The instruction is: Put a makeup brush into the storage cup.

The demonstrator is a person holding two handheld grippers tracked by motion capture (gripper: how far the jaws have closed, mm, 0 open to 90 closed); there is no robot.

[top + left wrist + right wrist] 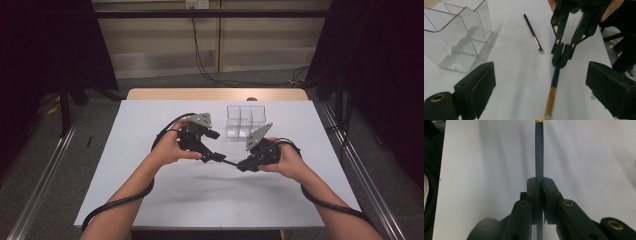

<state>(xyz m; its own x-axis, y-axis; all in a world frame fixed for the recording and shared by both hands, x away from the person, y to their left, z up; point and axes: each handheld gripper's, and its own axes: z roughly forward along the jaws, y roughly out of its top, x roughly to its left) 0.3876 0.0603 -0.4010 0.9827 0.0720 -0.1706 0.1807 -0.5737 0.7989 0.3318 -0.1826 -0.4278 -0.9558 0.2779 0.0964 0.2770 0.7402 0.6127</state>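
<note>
The right gripper (564,56) is pinching the dark, gold-banded brush (555,82) above the white table (165,195), while the left gripper (541,92) is standing spread around its free end. Judging by this, a hand-over is finishing; next, the brush likely needs carrying toward the clear organizer (244,120).

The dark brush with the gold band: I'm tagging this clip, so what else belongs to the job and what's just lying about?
In the job:
dark brush
right gripper, shut on it
left gripper, open

Lying about:
small black brush
clear organizer
</note>
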